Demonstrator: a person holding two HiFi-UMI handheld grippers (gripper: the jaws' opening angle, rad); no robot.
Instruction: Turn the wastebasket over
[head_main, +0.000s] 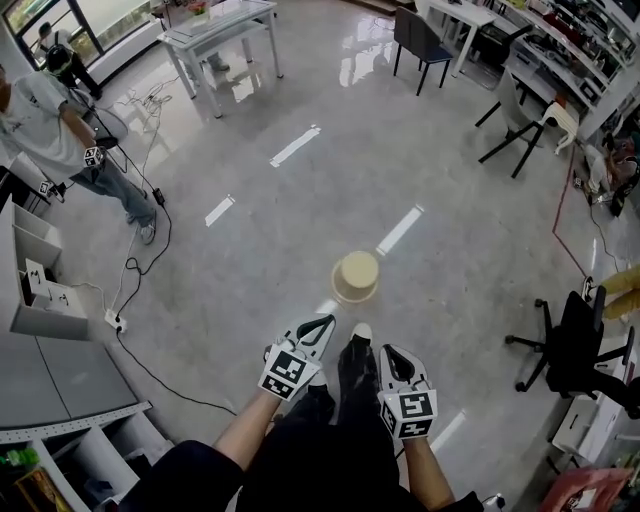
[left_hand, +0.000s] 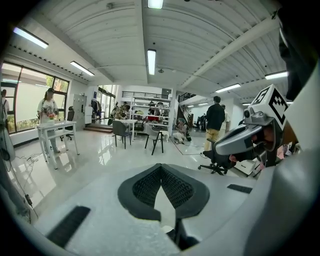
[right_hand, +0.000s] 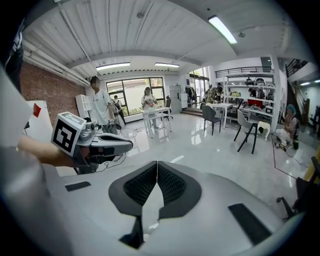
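Observation:
A beige round wastebasket (head_main: 356, 277) stands on the glossy grey floor, with what looks like its narrower flat end up. It is a short way beyond both grippers. My left gripper (head_main: 325, 322) is shut and empty, its tip pointing toward the basket from the near left. My right gripper (head_main: 388, 352) is also shut and empty, a little nearer to me. In the left gripper view the closed jaws (left_hand: 161, 167) hide the basket, and the right gripper (left_hand: 250, 140) shows alongside. In the right gripper view the closed jaws (right_hand: 157, 164) likewise cover it, with the left gripper (right_hand: 100, 145) beside.
My dark shoe (head_main: 358, 350) is between the grippers. A black office chair (head_main: 575, 340) stands at the right and a white table (head_main: 215, 30) at the back. A person (head_main: 60, 120) stands far left by grey shelving (head_main: 40, 300). Cables (head_main: 140, 270) trail over the floor.

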